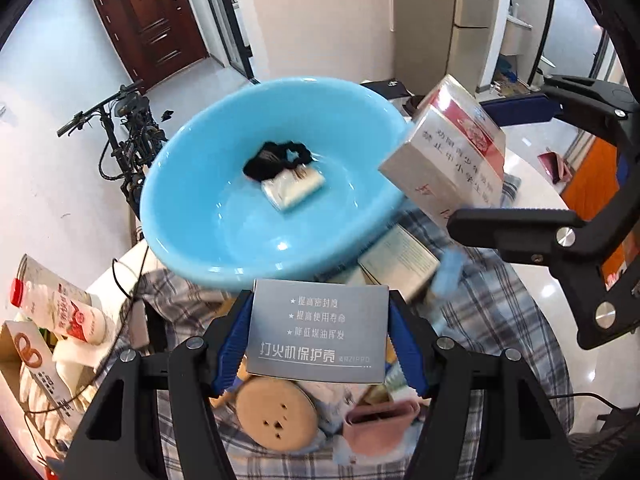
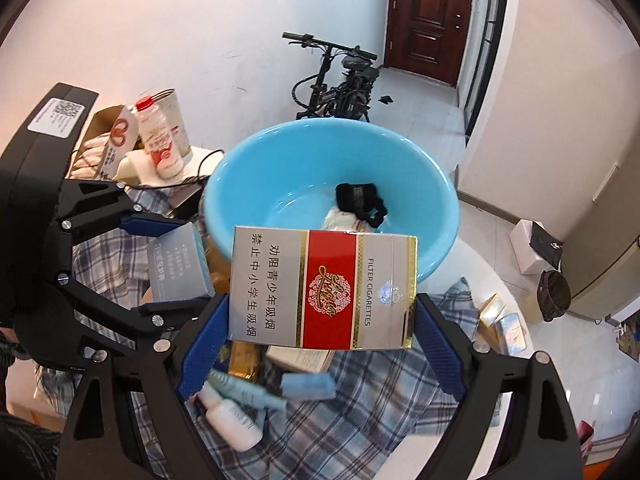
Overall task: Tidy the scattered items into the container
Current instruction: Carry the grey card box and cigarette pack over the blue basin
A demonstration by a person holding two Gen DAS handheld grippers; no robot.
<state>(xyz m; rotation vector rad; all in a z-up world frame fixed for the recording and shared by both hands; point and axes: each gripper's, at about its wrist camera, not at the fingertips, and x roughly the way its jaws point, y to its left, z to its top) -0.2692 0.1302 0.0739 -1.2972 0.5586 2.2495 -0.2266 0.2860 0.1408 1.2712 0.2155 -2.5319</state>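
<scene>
A light blue basin [image 1: 188, 200] sits at the table's far side and holds a black scrunchie [image 1: 276, 156] and a white packet [image 1: 294, 190]. My left gripper [image 1: 320, 300] is shut on a grey lighter-case box [image 1: 318, 332], held just short of the basin's near rim. My right gripper [image 2: 322, 300] is shut on a silver and red cigarette carton [image 2: 320, 288], in the air before the basin [image 2: 248, 184]. In the left wrist view the right gripper [image 1: 468, 162] and carton [image 1: 452, 160] hang at the basin's right edge. In the right wrist view the left gripper [image 2: 192, 266] and grey box [image 2: 180, 264] are at the left.
A plaid cloth [image 2: 360, 400] covers the round table, strewn with a white bottle [image 2: 236, 420], a gold box [image 2: 244, 360], a tan round compact [image 1: 276, 412] and a pink case [image 1: 380, 420]. A milk bottle [image 2: 158, 140] and cartons stand at the left. A bicycle [image 2: 336, 80] is behind.
</scene>
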